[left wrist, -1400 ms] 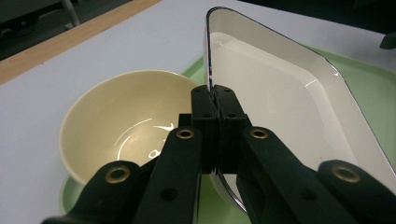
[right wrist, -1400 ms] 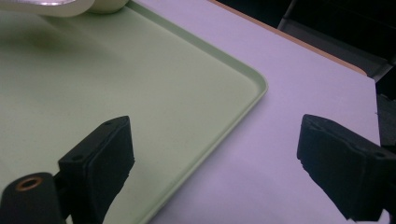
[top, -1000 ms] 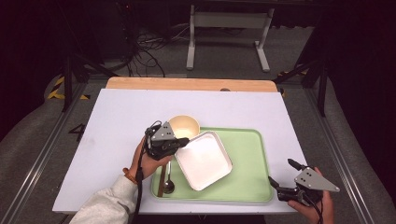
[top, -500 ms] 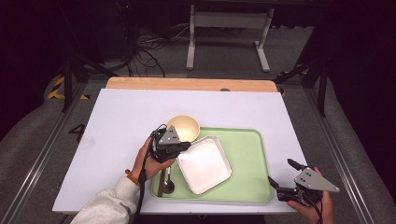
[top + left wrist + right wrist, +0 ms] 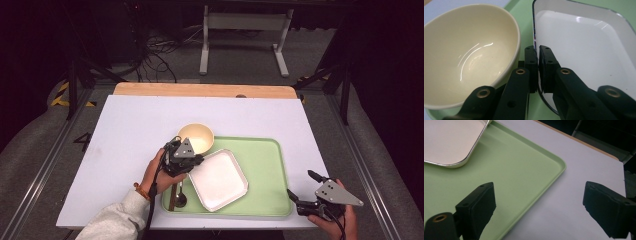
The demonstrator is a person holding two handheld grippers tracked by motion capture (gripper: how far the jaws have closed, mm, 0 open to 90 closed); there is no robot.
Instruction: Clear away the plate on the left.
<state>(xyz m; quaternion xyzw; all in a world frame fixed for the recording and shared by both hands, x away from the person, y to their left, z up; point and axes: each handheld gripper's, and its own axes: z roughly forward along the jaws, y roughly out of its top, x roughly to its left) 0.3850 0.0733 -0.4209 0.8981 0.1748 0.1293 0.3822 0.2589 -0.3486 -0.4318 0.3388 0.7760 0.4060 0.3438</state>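
Note:
A white square dish lies in the green tray, beside a cream bowl at the tray's far left corner. My left gripper is at the dish's left rim. In the left gripper view the pads of my left gripper pinch the thin rim of the dish, with the bowl close on the left. The jaws have just been opening slightly, the rim still between them. My right gripper stands open by the tray's near right corner; in the right gripper view, nothing is between the jaws of my right gripper.
A spoon and a brown stick lie in the tray's near left corner, under my left hand. The tray sits on a white table with a wooden far edge. The tray corner lies just ahead of my right gripper.
The white dish has come down and a little toward the near side, and now lies flatter in the tray. My left gripper moved with it. The right gripper has not moved.

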